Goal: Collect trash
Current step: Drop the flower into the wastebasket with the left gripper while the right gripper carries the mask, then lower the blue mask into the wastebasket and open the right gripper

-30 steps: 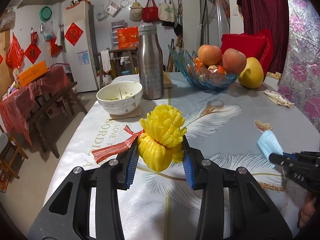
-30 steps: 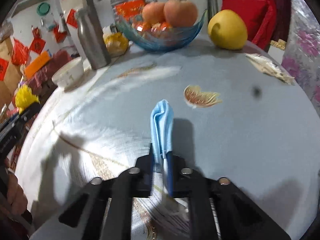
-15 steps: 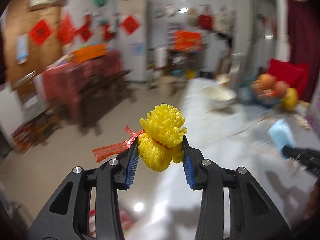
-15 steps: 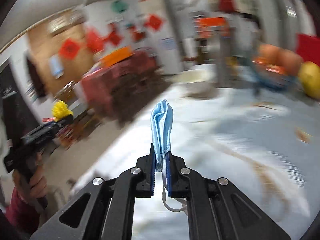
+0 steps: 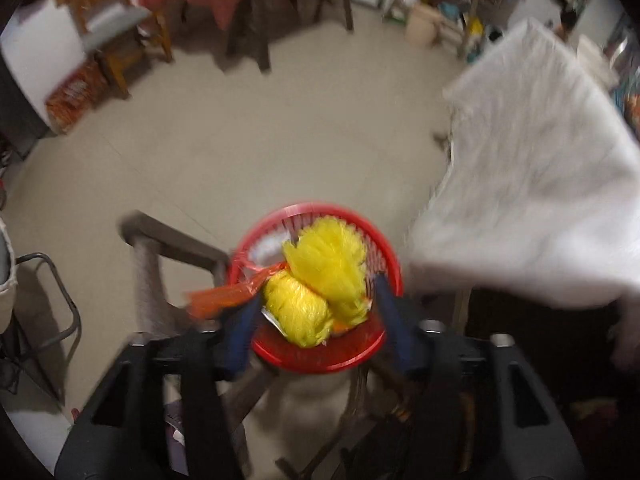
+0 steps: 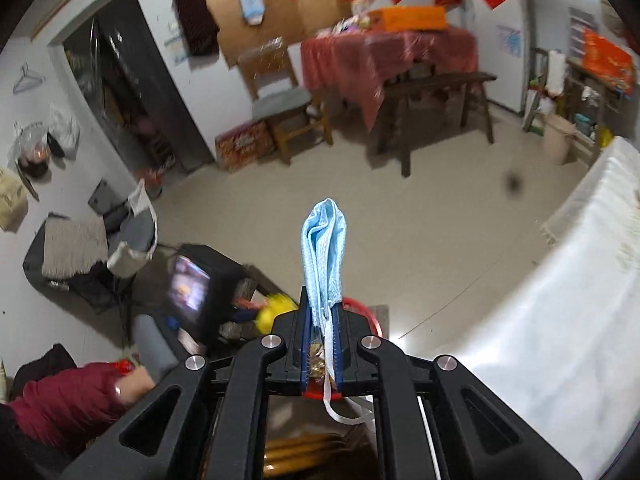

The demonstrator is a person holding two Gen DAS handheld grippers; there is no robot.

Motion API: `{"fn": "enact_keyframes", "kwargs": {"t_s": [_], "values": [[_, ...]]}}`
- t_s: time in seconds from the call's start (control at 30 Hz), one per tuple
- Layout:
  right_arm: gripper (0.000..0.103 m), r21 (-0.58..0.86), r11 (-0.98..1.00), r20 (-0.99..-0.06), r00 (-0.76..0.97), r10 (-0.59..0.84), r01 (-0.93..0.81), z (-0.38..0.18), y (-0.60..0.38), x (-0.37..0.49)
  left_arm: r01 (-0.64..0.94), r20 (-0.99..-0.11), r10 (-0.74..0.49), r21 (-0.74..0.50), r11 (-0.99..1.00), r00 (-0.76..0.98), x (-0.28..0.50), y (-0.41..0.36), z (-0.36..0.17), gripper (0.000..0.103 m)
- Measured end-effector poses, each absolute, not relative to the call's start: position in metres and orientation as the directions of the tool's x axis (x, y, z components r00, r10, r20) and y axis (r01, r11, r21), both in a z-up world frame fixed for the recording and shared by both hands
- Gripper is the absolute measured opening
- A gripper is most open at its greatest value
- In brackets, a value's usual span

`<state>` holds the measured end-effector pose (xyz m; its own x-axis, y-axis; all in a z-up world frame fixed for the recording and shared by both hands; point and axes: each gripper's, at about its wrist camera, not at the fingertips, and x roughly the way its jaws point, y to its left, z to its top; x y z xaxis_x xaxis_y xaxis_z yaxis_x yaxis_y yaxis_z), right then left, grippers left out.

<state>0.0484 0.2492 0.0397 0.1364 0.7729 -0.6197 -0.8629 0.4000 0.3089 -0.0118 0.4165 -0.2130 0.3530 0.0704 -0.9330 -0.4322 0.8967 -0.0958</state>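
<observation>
Floor (image 5: 280,152) all round, the white-draped table (image 5: 540,184) off to the right, a grey stool (image 5: 160,248) hard by on the left, chairs and a red-covered table (image 6: 384,56) against the far wall. Down below sits the red basket (image 5: 320,356), nothing barring its mouth. Left gripper (image 5: 316,312) points steeply down over it, jaws opening, blue pads drawn clear of the yellow foam net (image 5: 320,280), which hangs between them right above the basket, its orange-red tail (image 5: 224,296) trailing left. Right gripper (image 6: 322,320) is clenched on the blue face mask (image 6: 324,248): folded long and narrow, long axis running away along the fingers, rounded end far, white ear loop (image 6: 344,412) dangling near. The left view alone looks into the basket; the right view shows just a sliver of rim (image 6: 370,316), plus the person's maroon sleeve (image 6: 64,396) and hand (image 6: 134,384).
</observation>
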Motion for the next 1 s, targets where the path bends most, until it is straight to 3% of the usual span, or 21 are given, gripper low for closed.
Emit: {"fn": "enact_keyframes", "kwargs": {"t_s": [0.03, 0.23, 0.37, 0.43, 0.47, 0.5, 0.53, 0.83, 1.0], "values": [[0.009, 0.300, 0.397, -0.638, 0.128, 0.760, -0.868, 0.036, 0.261, 0.045, -0.427, -0.939, 0.070, -0.086, 0.900, 0.336, -0.013, 0.416, -0.221, 0.079], [0.010, 0.277, 0.380, -0.720, 0.071, 0.690, -0.883, 0.006, 0.318, 0.036, -0.419, -0.931, 0.105, -0.055, 0.906, 0.348, -0.041, 0.434, -0.219, 0.091], [0.010, 0.271, 0.383, -0.776, 0.035, 0.629, -0.883, -0.027, 0.344, 0.032, -0.437, -0.927, 0.161, -0.003, 0.900, 0.338, -0.059, 0.443, -0.211, 0.091], [0.015, 0.269, 0.382, -0.796, 0.019, 0.605, -0.884, -0.042, 0.355, 0.027, -0.452, -0.924, 0.202, 0.036, 0.891, 0.326, -0.073, 0.448, -0.209, 0.091], [0.023, 0.263, 0.390, -0.804, 0.023, 0.594, -0.882, -0.048, 0.360, 0.027, -0.456, -0.921, 0.219, 0.052, 0.888, 0.321, -0.079, 0.449, -0.207, 0.091], [0.037, 0.255, 0.401, -0.808, 0.035, 0.588, -0.880, -0.052, 0.362, 0.027, -0.459, -0.919, 0.233, 0.066, 0.886, 0.319, -0.083, 0.448, -0.205, 0.091], [0.040, 0.242, 0.411, -0.808, 0.052, 0.587, -0.879, -0.054, 0.363, 0.026, -0.458, -0.915, 0.247, 0.079, 0.885, 0.319, -0.088, 0.446, -0.202, 0.091], [0.042, 0.204, 0.410, -0.796, 0.093, 0.598, -0.889, -0.047, 0.343, 0.022, -0.445, -0.911, 0.265, 0.104, 0.889, 0.315, -0.101, 0.427, -0.195, 0.091], [0.055, 0.165, 0.398, -0.825, 0.095, 0.557, -0.902, -0.053, 0.323, 0.004, -0.444, -0.901, 0.288, 0.123, 0.887, 0.325, -0.104, 0.418, -0.186, 0.091]]}}
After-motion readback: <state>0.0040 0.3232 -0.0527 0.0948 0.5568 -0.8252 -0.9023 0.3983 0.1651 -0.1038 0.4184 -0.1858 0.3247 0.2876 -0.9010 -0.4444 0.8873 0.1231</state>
